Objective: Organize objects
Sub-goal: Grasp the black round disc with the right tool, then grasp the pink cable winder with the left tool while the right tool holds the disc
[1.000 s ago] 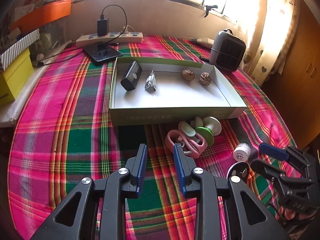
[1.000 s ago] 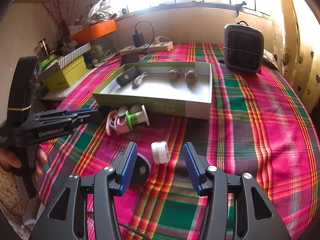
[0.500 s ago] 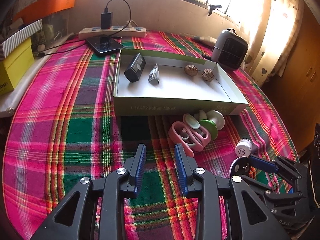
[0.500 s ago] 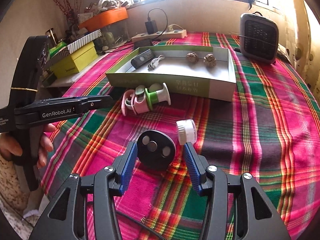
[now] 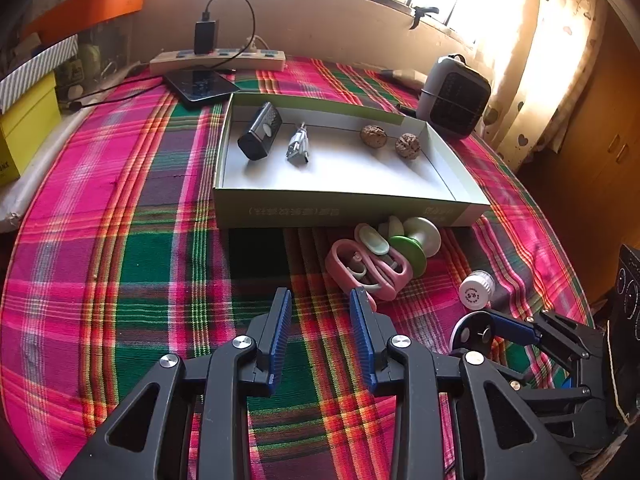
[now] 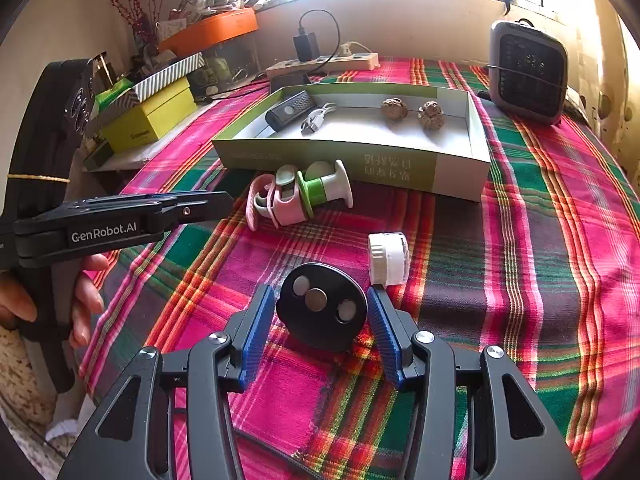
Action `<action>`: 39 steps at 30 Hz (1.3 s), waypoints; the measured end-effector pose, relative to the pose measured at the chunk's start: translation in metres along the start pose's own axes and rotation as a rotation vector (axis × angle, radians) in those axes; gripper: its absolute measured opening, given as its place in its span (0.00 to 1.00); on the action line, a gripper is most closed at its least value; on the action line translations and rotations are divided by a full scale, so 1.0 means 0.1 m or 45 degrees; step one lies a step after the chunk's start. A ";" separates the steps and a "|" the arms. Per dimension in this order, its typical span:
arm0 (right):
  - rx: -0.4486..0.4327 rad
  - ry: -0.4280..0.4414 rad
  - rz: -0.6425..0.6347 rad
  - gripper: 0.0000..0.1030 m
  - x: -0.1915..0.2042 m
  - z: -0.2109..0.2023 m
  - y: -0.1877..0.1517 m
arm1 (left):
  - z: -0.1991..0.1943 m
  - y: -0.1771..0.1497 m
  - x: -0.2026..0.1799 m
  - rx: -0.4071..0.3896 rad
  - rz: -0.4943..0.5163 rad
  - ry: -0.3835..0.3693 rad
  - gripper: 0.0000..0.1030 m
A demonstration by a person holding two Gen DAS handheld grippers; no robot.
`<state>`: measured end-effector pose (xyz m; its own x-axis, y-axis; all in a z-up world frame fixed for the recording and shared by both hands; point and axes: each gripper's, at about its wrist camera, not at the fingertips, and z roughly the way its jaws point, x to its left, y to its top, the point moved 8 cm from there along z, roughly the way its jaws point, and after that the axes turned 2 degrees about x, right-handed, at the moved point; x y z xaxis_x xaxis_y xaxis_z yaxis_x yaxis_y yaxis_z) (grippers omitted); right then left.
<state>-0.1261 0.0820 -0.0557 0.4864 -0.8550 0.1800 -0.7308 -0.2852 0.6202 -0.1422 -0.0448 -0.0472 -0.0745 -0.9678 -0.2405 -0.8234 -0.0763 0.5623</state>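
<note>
A black oval disc (image 6: 320, 308) with three round metal spots lies on the plaid cloth. My right gripper (image 6: 320, 291) stands open around it, a pad close on each side. A white ribbed cap (image 6: 388, 258) lies just beyond the right fingertip. Farther on, a pink clip (image 6: 276, 204) and a green-and-white spool (image 6: 324, 190) lie against the front wall of the green box (image 6: 320, 156). In the box are a black device (image 5: 260, 132), a USB plug (image 5: 298, 146) and two walnuts (image 5: 373, 135). My left gripper (image 5: 320, 294) hovers open over bare cloth, left of the clip (image 5: 368, 268).
A grey heater (image 6: 528, 72) stands at the back right. A power strip (image 5: 218, 60) with a charger and a dark phone (image 5: 200, 84) lie behind the box. Yellow and striped boxes (image 6: 152, 120) sit at the table's left edge. A hand (image 6: 84, 300) holds the left gripper.
My right gripper has come forward and lower, so the black disc now lies between its fingers instead of ahead of them. The left jaws have widened a little.
</note>
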 end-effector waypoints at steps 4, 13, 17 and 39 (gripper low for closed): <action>-0.013 -0.012 0.008 0.41 -0.02 -0.01 0.00 | 0.01 0.00 -0.05 0.006 0.001 -0.032 0.28; -0.036 -0.011 0.047 0.27 -0.09 -0.03 -0.01 | 0.00 0.00 -0.18 0.011 0.032 -0.064 0.30; -0.041 -0.006 0.046 0.26 -0.09 -0.03 0.00 | 0.05 0.00 -0.21 0.029 0.051 -0.052 0.31; -0.041 0.022 0.069 0.26 -0.10 -0.01 0.02 | 0.09 0.09 0.25 0.035 0.039 0.167 0.31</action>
<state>-0.1316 0.0911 -0.0556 0.4549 -0.8612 0.2268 -0.7406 -0.2244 0.6334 -0.1560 -0.0675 -0.0552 -0.0268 -0.9928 -0.1170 -0.8374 -0.0416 0.5451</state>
